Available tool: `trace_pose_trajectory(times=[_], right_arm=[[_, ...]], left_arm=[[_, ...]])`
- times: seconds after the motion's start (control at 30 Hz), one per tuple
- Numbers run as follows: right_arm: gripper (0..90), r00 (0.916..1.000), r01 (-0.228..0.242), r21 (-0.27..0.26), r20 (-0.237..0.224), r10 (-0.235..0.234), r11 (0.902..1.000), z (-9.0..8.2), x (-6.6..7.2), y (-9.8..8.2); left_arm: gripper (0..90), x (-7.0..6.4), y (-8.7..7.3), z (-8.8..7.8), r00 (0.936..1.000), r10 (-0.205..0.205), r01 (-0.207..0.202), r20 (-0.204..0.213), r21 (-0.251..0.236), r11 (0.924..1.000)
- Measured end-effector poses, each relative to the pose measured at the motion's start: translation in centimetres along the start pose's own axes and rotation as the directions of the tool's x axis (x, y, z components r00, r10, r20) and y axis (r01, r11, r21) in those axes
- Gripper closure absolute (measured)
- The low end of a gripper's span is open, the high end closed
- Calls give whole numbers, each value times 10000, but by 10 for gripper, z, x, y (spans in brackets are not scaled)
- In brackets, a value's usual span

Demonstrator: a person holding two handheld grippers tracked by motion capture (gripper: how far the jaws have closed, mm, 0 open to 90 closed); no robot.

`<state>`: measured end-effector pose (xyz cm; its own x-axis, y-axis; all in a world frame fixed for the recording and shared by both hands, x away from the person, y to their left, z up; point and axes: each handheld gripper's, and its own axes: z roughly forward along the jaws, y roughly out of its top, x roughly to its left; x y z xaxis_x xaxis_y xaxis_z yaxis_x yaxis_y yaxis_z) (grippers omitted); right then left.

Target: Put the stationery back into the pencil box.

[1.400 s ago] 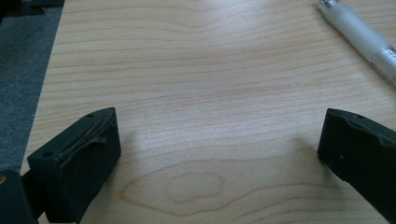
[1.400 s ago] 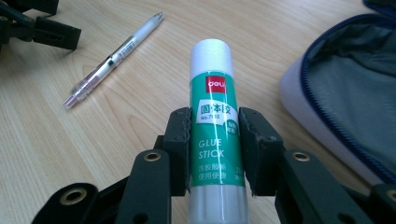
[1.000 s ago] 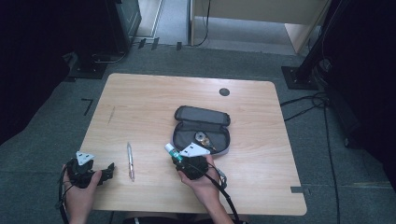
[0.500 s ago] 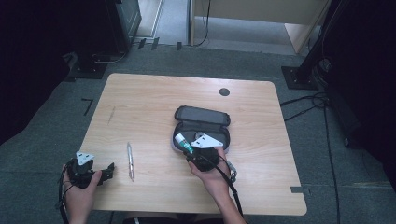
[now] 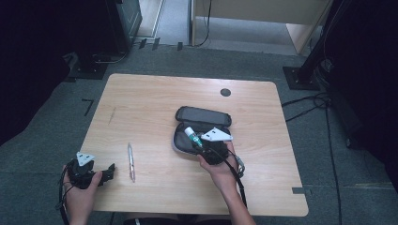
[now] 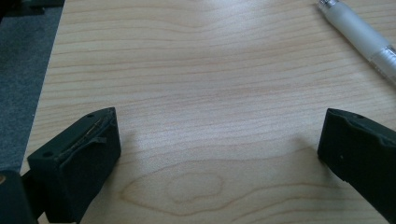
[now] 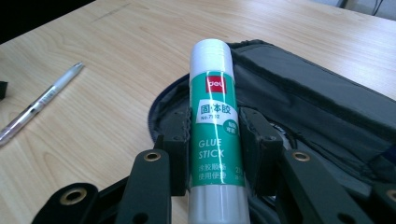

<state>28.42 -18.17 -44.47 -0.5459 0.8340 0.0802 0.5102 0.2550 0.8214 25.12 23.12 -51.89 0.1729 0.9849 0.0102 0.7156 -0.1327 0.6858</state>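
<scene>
Your right claw (image 7: 215, 140) is clamped on the glue stick (image 7: 214, 126), its jaws pressing the green label from both sides about halfway along the tube. The stick's long axis runs straight out along the jaws, white cap leading away from your hand; in the high view the glue stick (image 5: 193, 137) slants up and to the left from the right claw (image 5: 202, 146), cap end over the open pencil case (image 5: 202, 115). The stick's base is cut off at the bottom edge of the right gripper view, so you cannot see how far it reaches back between the jaws. The case lies beneath and beyond the claw, and the jaws and stick hide much of its inside; what lies in it is too dark to make out.

Your left claw (image 6: 219, 154) stands wide apart with nothing between the jaws, low over the bare bench (image 6: 187, 70). The pen (image 6: 359, 37) lies ahead of it to the right, untouched, its far end cut off by the frame.
</scene>
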Motion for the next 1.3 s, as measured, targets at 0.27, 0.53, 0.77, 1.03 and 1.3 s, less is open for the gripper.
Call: trace_pose_trajectory(times=[0.27,0.53,0.77,1.03,1.3], right_arm=[[661,9997,-177,259,170,173,9995,10,-15,-1],[661,9987,-403,703,340,380,9967,27,-29,-7],[661,9988,-493,996,118,483,9938,41,-27,-8],[660,9997,-138,1434,-199,168,9896,63,-16,-4],[659,9997,-96,1667,-201,131,9860,72,-16,-6]], left_arm=[[0,0,0,0,10000,1,-1,1,0,10000],[0,0,0,0,10000,1,-1,1,1,10000],[0,0,0,0,10000,0,0,0,-1,10000],[0,0,0,0,10000,2,-2,1,2,10000],[0,0,0,0,10000,-1,1,2,0,10000]])
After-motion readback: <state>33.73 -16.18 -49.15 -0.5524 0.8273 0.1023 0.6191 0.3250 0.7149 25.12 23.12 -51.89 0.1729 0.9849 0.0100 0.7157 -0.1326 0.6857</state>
